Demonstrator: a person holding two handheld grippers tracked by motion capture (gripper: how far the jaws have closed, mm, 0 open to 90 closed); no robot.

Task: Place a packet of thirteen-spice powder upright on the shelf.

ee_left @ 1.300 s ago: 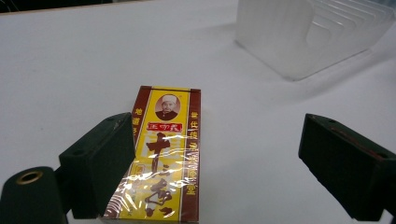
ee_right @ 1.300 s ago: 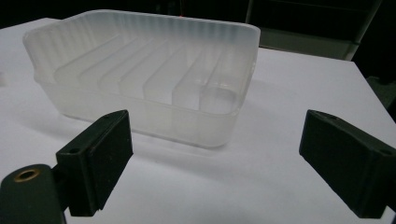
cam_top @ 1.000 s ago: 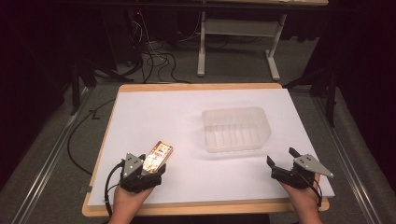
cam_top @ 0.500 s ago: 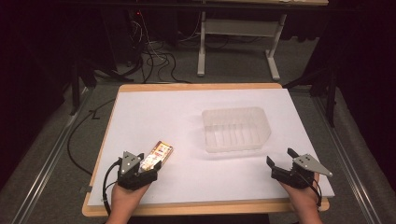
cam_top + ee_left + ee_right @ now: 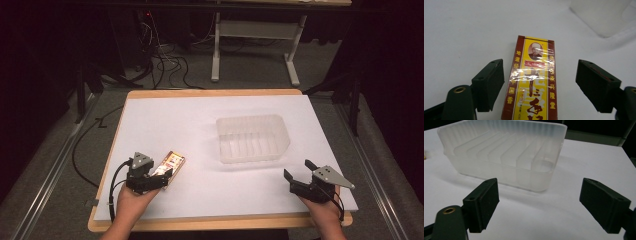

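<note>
A flat red and yellow packet wrapped in clear film lies on the white sheet at the front left. My left gripper straddles its near end. In the left gripper view the packet runs up between the jaws. The left pad stands close beside its edge and the right pad stands well off it. The jaws of my left gripper have just been opening with the packet between them. My right gripper rests open at the front right, pointing at the clear plastic tray. Nothing is between its jaws.
The ribbed translucent tray sits right of centre with nothing in it. The white sheet covers a wooden board with edges on every side. Cables and a desk frame lie on the floor beyond.
My left gripper has shifted slightly up and left beside the packet, which stays flat in about the same spot. The right gripper and the tray have not moved.
</note>
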